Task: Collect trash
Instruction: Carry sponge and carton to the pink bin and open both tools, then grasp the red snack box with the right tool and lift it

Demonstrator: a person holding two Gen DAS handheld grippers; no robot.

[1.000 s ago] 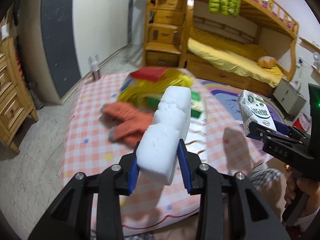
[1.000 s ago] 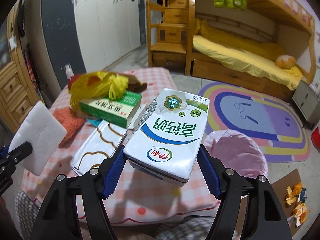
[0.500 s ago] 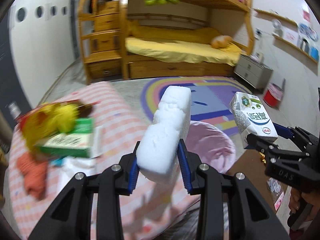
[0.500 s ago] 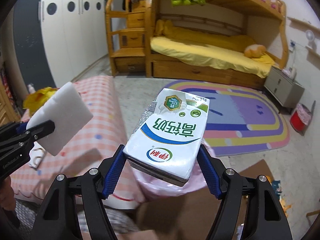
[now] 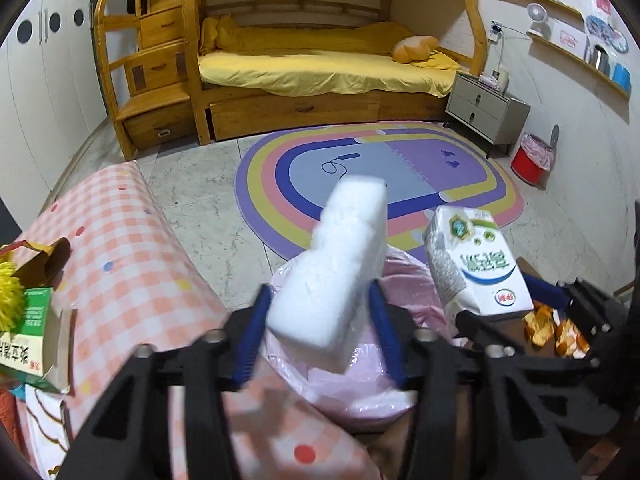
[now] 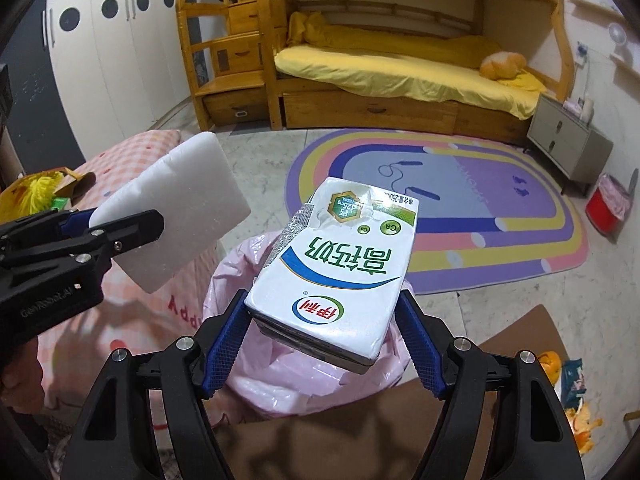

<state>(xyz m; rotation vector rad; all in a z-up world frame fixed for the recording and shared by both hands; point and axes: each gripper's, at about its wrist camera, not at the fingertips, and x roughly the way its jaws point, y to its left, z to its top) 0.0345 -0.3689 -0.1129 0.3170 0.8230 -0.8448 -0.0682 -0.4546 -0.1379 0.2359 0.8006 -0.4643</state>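
Observation:
My left gripper [image 5: 318, 336] is shut on a white foam block [image 5: 340, 264] and holds it above a bin lined with a pink bag [image 5: 360, 384]. My right gripper [image 6: 324, 344] is shut on a white milk carton [image 6: 340, 268] with green and blue print, also above the pink bag [image 6: 280, 376]. In the right wrist view the foam block [image 6: 180, 208] and left gripper [image 6: 80, 248] are at the left. In the left wrist view the carton [image 5: 476, 264] is to the right of the foam.
A table with a pink checked cloth [image 5: 132, 252] is at the left, with a green box [image 5: 28, 332] and a yellow pompom [image 5: 8, 300]. Orange peels [image 6: 576, 420] lie on brown cardboard at the right. A rainbow rug [image 6: 460, 208], a bunk bed and a red bin [image 6: 608, 208] lie beyond.
Both grippers have swung right, away from the table, and now hold the foam block and the carton over the pink-lined bin. Both grips are unchanged.

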